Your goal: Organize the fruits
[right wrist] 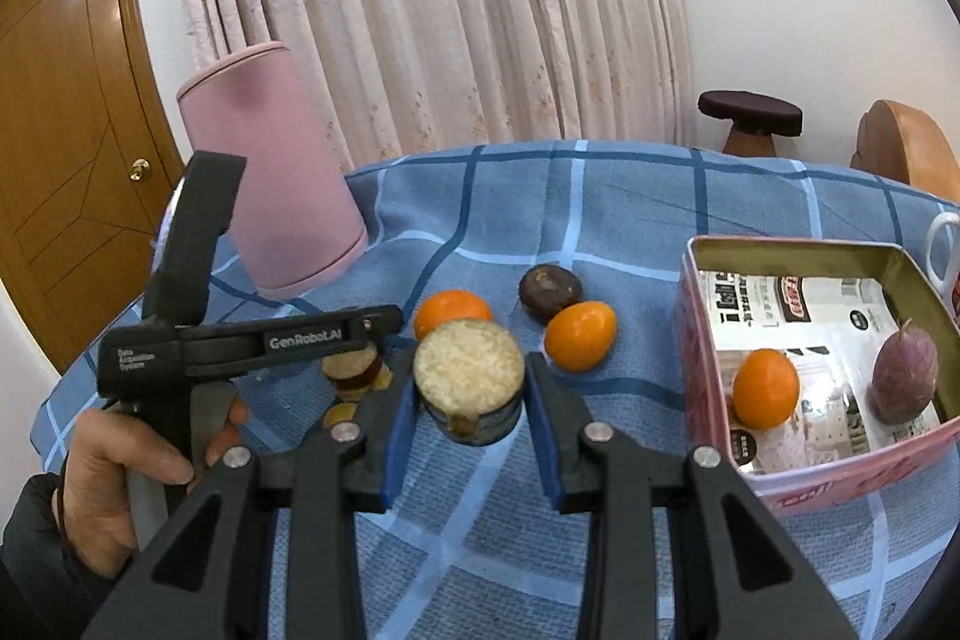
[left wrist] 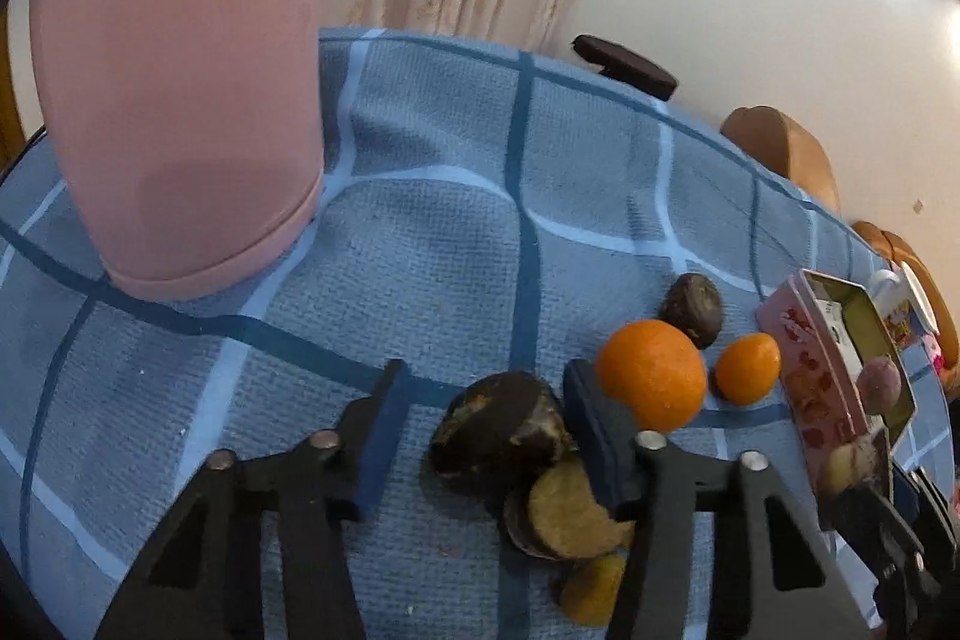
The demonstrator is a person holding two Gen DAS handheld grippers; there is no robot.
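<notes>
1. My right gripper (right wrist: 471, 376) was closed on a cut fruit half (right wrist: 468, 370), pale face up, its blue pads pressing both sides, above the tablecloth (right wrist: 600, 232).
2. My left gripper (left wrist: 485, 376) stood open around a dark fruit piece (left wrist: 498, 430); the right pad touched it and the left pad stood clear.
3. The tin (right wrist: 780, 244) sat at the table's right edge, holding an orange (right wrist: 765, 388) and a purple fruit (right wrist: 905, 376).
4. Two loose oranges (right wrist: 453, 313) and a dark round fruit (right wrist: 549, 285) lay mid-table.
</notes>
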